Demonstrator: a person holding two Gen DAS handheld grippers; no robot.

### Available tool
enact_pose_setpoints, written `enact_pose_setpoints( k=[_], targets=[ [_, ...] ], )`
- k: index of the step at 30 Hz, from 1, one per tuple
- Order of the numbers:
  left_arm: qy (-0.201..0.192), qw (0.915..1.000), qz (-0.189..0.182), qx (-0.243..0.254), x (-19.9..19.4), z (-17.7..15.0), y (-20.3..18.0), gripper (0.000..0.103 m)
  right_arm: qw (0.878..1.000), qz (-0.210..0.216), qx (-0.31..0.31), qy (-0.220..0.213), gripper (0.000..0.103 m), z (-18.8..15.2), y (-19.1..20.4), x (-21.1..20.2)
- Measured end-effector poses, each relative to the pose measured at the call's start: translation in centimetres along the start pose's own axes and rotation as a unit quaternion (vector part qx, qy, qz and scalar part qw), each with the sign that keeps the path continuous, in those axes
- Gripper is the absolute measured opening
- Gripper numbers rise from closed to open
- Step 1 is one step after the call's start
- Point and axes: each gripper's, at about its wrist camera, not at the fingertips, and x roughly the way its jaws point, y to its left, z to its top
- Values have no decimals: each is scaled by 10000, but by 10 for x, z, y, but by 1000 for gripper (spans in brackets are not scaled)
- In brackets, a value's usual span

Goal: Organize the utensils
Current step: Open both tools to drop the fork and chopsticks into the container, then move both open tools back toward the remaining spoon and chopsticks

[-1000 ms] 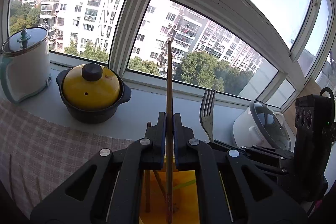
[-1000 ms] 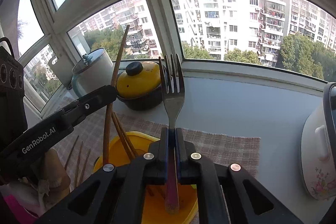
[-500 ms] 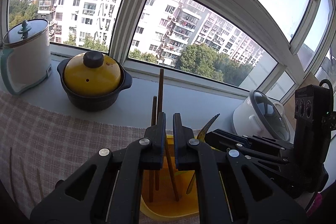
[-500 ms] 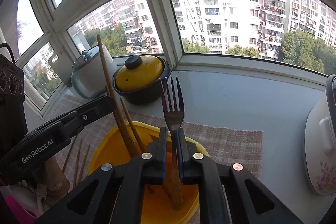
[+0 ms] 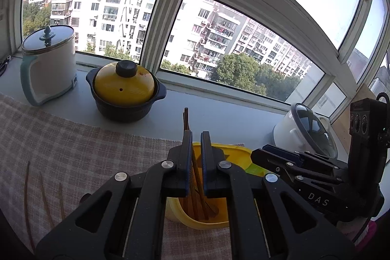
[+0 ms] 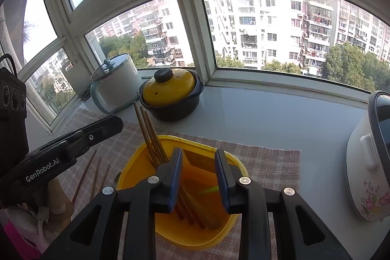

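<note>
A yellow container stands on the checked cloth with several brown chopsticks leaning in it. The fork's handle lies low inside it. My right gripper hovers over the container; its jaws are opening and nothing is between the pads. My left gripper sits just in front of the container, shut and holding nothing, with the chopsticks showing behind its narrow slit. Seen from the right wrist, the left gripper is left of the chopsticks and clear of them.
Three loose chopsticks lie on the cloth to the left. A yellow-lidded dark pot and a white kettle stand on the window ledge. A white flowered pot stands to the right.
The chopstick has left my left gripper and now leans in the container. My right jaws have parted and the fork has dropped inside. Both grippers have drawn back a little.
</note>
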Motion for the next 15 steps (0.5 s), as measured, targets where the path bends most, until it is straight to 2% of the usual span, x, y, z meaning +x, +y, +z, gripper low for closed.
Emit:
enact_pose_setpoints(
  k=[4,6,7,8,9,10,11,14,15],
  targets=[
    [0,10000,81,14,-12,-6,2,4,10000,21,-29,-32,32,-6,2,-6],
    [-11,9999,143,23,-20,-10,5,4,10000,7,-64,-59,38,-9,4,-10],
    [-18,9999,168,19,-23,-11,6,4,9999,-8,-87,-81,45,-10,5,-13],
    [-17,9998,206,15,-27,-13,8,11,9999,-26,-118,-113,51,-12,6,-15],
    [-22,9997,232,4,-30,-16,11,23,9998,-43,-146,-141,53,-14,7,-17],
    [-32,9997,253,-10,-34,-18,14,29,9997,-59,-170,-164,56,-16,8,-19],
    [-37,9996,295,-20,-38,-21,18,32,9996,-73,-202,-183,59,-17,10,-22],
    [19,9990,448,-38,-49,-29,33,33,9993,-106,-254,-256,69,-22,13,-29],
    [25,9987,500,-74,-53,-32,39,41,9992,-109,-257,-281,71,-24,14,-31]
  ],
)
